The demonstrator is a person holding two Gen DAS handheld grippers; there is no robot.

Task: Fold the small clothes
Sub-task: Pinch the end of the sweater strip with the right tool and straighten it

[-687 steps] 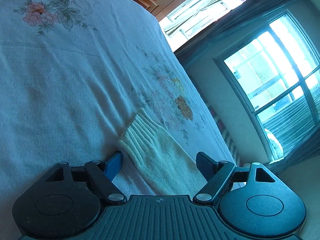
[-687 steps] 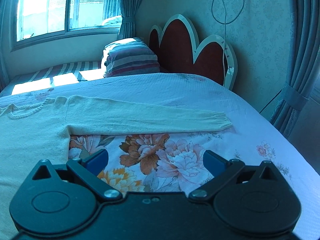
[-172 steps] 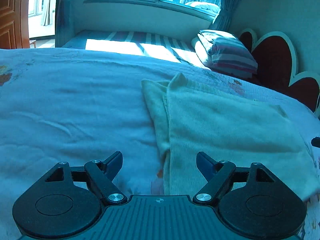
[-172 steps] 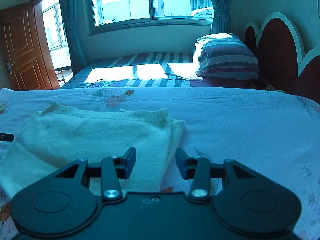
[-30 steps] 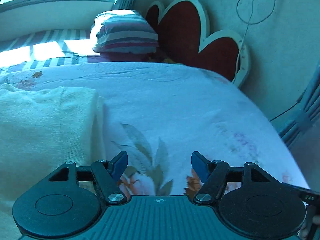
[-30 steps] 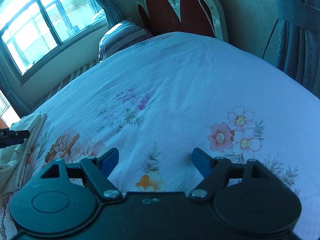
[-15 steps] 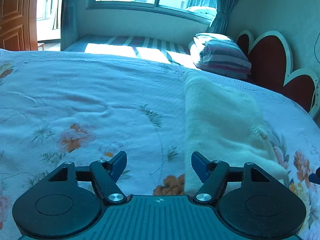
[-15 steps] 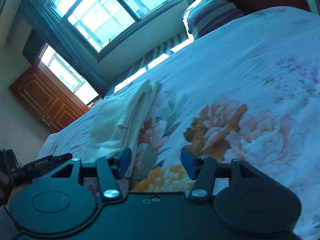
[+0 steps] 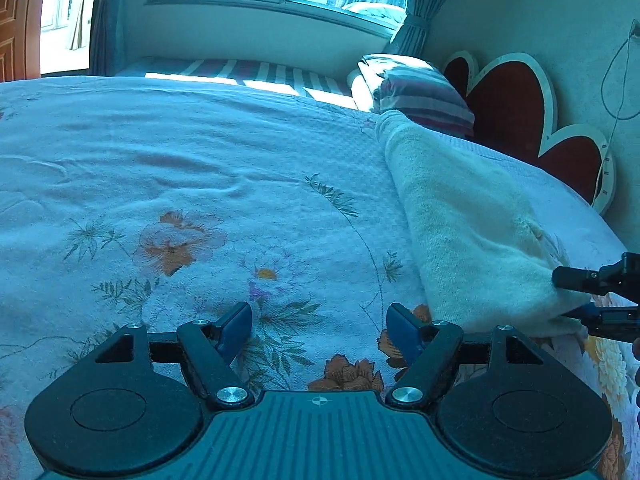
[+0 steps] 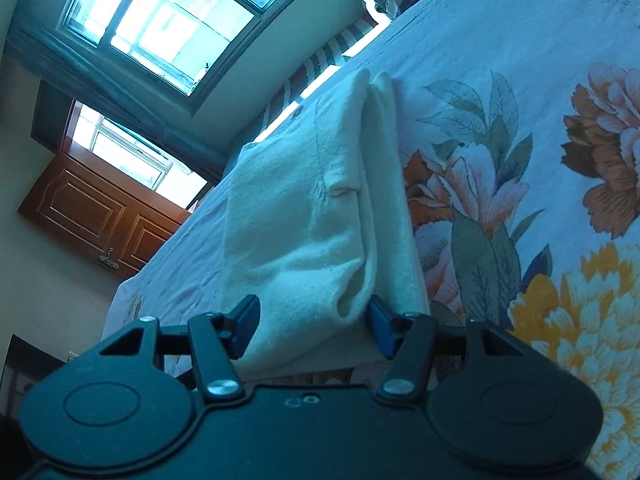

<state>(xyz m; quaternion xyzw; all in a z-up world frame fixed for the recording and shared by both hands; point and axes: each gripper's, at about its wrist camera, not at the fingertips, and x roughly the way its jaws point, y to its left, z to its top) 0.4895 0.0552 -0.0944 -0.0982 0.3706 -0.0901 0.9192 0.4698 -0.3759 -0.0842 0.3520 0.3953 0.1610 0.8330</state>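
Note:
A cream knitted sweater [image 9: 472, 216] lies folded into a long narrow stack on the floral bedspread [image 9: 200, 208]. In the left wrist view my left gripper [image 9: 320, 326] is open and empty over the bedspread, left of the sweater's near end. My right gripper [image 9: 588, 296] shows at the right edge there, its fingers above and below the sweater's near corner. In the right wrist view the right gripper [image 10: 314, 326] is open with the near end of the folded sweater [image 10: 320, 208] between its fingers.
A striped pillow [image 9: 416, 88] and a red heart-shaped headboard [image 9: 520, 120] are at the far end of the bed. A window [image 10: 160, 20] and a wooden door [image 10: 96, 216] are beyond the bed. A cord [image 9: 616, 80] hangs on the wall.
My right gripper has moved in onto the near end of the folded sweater, which now sits between its open fingers. The left gripper has shifted slightly and stays open.

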